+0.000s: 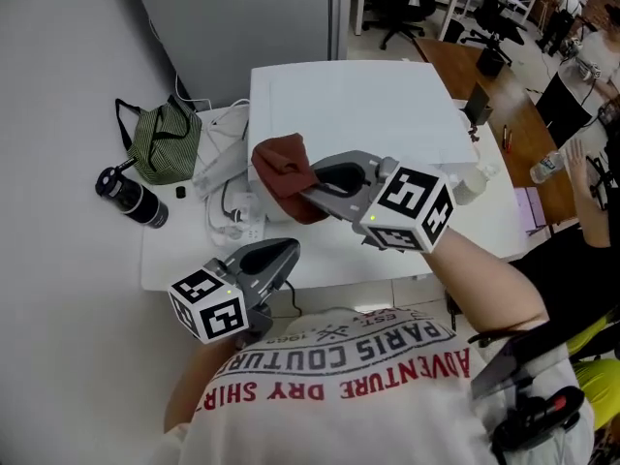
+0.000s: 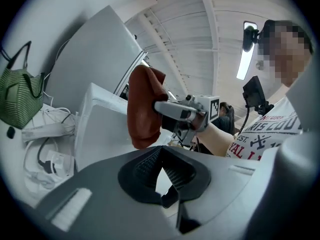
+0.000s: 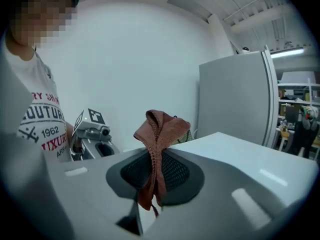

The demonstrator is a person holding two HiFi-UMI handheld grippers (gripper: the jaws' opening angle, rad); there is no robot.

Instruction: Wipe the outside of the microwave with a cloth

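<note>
White printed T-shirt (image 1: 339, 405) is filling the bottom of the head view, closest of all. Beyond it, the reddish-brown cloth (image 1: 281, 168) is hanging bunched at the front-left corner of the white microwave (image 1: 358, 105); whether it is touching the casing cannot be told. The right gripper (image 1: 312, 187) is pinching the cloth, its jaws closed on a fold, with cloth standing up above the pads and trailing below them. The left gripper (image 1: 286, 252) is hovering lower, near the table's (image 1: 174, 250) front edge, its jaws closed together with nothing between them. Left of the microwave, white cables (image 1: 228, 201) are lying tangled, with a green striped bag (image 1: 167, 143) and a black bottle (image 1: 131, 197) farther out.
</note>
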